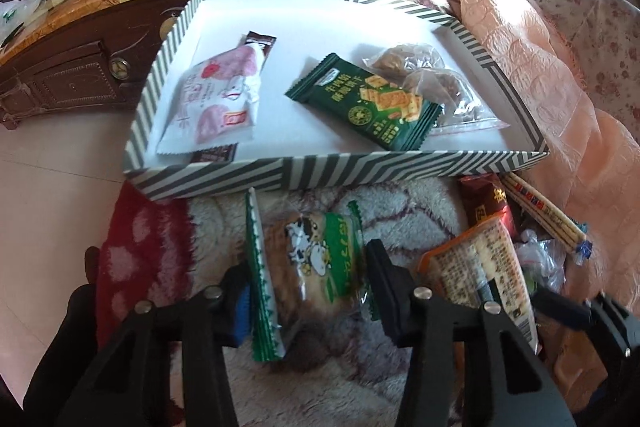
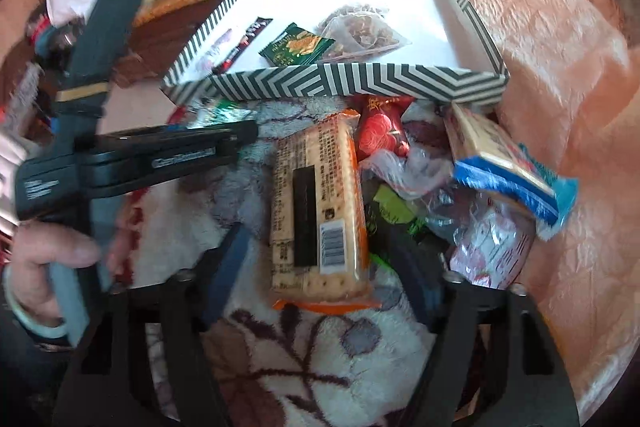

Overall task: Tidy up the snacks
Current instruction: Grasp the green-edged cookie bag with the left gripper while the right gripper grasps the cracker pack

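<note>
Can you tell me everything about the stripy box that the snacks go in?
The striped box is a shallow, open tray that looks like cardboard, with green-and-white zigzag stripes on its walls and a plain white floor. It sits on the fluffy blanket, with a peach quilt beside it. Inside lie a pink-and-white packet, a dark stick packet partly under that, a green cracker packet and a clear bag of brown snacks. Neither gripper touches it.
</note>
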`<move>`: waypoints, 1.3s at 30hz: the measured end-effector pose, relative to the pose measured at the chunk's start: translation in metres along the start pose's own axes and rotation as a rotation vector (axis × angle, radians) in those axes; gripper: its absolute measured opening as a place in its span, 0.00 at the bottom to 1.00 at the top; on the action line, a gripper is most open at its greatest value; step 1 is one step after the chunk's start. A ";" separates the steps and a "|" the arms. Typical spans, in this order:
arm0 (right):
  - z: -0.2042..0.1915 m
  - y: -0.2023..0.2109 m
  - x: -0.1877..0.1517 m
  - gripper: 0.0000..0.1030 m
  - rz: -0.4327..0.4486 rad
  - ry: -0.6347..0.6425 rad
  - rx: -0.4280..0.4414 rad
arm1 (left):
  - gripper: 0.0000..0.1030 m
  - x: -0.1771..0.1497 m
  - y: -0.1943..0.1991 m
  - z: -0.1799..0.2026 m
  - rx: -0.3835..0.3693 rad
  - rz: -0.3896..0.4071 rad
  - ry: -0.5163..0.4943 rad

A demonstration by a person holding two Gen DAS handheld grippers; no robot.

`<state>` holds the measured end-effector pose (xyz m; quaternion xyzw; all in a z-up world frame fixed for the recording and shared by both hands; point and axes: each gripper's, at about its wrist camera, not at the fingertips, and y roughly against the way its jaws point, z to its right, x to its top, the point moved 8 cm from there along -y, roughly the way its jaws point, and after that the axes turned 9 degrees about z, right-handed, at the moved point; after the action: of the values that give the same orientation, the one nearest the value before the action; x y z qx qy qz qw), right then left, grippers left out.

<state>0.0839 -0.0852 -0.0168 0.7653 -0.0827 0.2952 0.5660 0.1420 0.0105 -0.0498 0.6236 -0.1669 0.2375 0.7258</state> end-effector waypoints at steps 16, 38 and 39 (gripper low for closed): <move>-0.011 -0.039 0.005 0.58 -0.082 0.334 -0.145 | 0.63 -0.007 -0.001 -0.005 -0.098 -0.016 0.037; -0.022 0.004 -0.003 0.50 -0.017 0.160 0.067 | 0.21 -0.009 0.040 -0.024 -0.132 0.044 -0.010; -0.021 0.006 -0.002 0.50 -0.014 0.155 0.066 | 0.21 -0.008 0.042 -0.024 -0.135 0.048 -0.008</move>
<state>0.0718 -0.0684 -0.0092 0.7591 -0.0237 0.3521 0.5471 0.1112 0.0373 -0.0232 0.5700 -0.2004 0.2406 0.7596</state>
